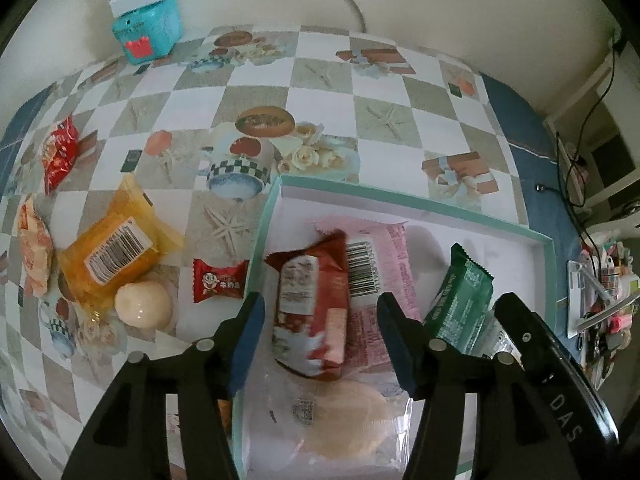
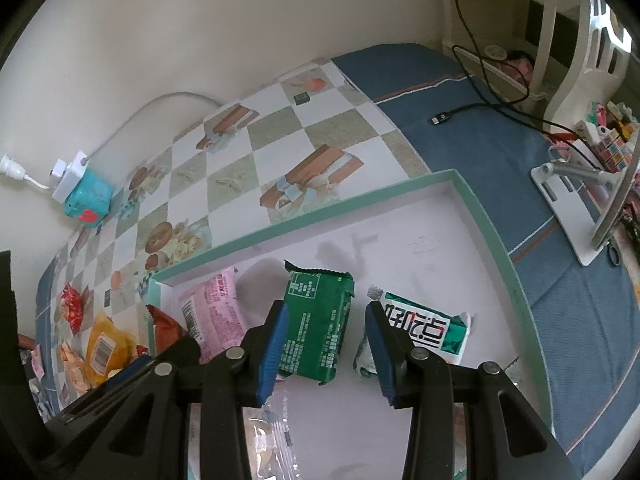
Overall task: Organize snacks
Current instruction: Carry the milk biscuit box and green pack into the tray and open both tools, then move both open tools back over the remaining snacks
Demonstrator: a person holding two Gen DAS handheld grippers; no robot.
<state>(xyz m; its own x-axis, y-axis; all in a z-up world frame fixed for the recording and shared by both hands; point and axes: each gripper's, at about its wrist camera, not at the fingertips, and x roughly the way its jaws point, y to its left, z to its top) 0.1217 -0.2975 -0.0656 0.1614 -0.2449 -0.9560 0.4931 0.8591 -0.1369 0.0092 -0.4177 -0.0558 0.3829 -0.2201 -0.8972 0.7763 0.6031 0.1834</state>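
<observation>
The red snack packet (image 1: pixel 310 312) lay crumpled over a pink one near the tray's (image 1: pixel 420 200) left edge, below the released left gripper (image 1: pixel 320 320). The right gripper (image 2: pixel 326 336) straddled a green packet (image 2: pixel 316 328), possibly without gripping; a clear wrapper (image 1: pixel 340 408) was partly hidden.

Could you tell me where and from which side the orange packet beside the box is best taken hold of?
Probably from straight above, across the bulging middle of the orange packet, which lies flat on the table, label up. Its flat sealed edges offer little to pinch. The round white snack touches its near end, so close across the free sides.
</observation>
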